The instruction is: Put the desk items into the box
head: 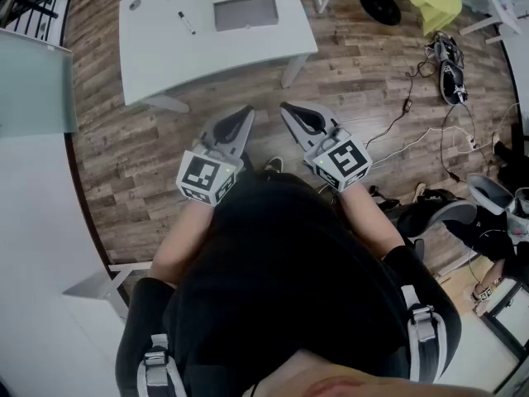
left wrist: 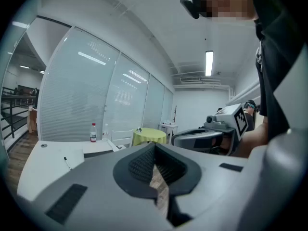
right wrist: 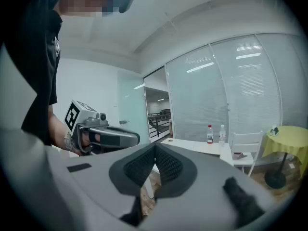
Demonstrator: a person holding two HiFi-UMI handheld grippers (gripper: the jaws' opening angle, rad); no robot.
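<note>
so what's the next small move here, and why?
Probably step up to the white desk: the left tool and right tool are both shut, empty, held over the floor short of it, while the marker and grey box lie on top.

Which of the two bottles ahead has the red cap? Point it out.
The left bottle, with red cap and label; the right bottle is clear and pale.

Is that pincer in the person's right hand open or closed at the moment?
Closed. In the right gripper view, the right gripper has its two jaws meeting at the tips, with nothing between them.
</note>
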